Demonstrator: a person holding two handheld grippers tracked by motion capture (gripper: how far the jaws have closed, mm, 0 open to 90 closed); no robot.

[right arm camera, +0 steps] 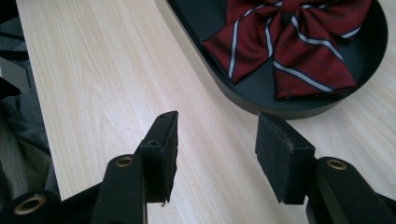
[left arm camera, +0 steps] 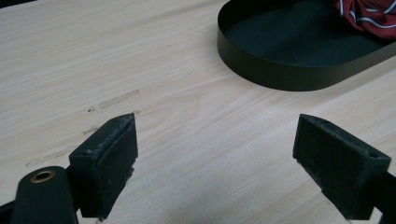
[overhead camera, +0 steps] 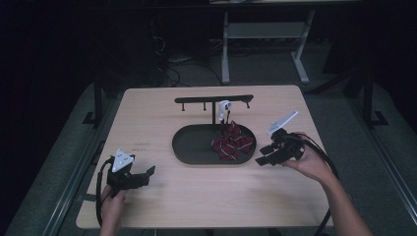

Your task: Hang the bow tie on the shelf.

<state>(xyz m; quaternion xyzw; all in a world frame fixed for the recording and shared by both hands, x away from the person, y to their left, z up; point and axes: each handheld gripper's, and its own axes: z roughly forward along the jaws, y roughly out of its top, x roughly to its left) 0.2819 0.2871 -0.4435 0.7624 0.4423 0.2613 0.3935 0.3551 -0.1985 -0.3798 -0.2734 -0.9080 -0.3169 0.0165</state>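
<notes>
While the right gripper (overhead camera: 269, 155) sits just off the tray's (overhead camera: 196, 155) right end with its jaws spread and nothing between them, the bow tie (overhead camera: 232, 141) lies crumpled in the right half of that tray, right under the little hanger stand (overhead camera: 214, 101). Looks like the tie is what's about to get grabbed.

Stuff that could go sideways, I reckon:
- The tray wall (right arm camera: 243, 100) sits between the jaws and the tie. Come in too low and the tips bump the rim and shove the whole tray.
- The tie is floppy with loops everywhere. Pinch only one flap and the rest may drag over the rim or slide out.
- A white clip thing (overhead camera: 224, 109) hangs from the stand just over the tie's far side. Lifting straight up there could snag it or tip the stand.

Room-wise it's decent. The right gripper is near the surface's (overhead camera: 147, 118) right edge, so there's not much slack going outward. The left gripper (overhead camera: 140, 176) rests near the near-left corner, jaws also wide and empty, well apart from the tray. Big open patch between them.
</notes>
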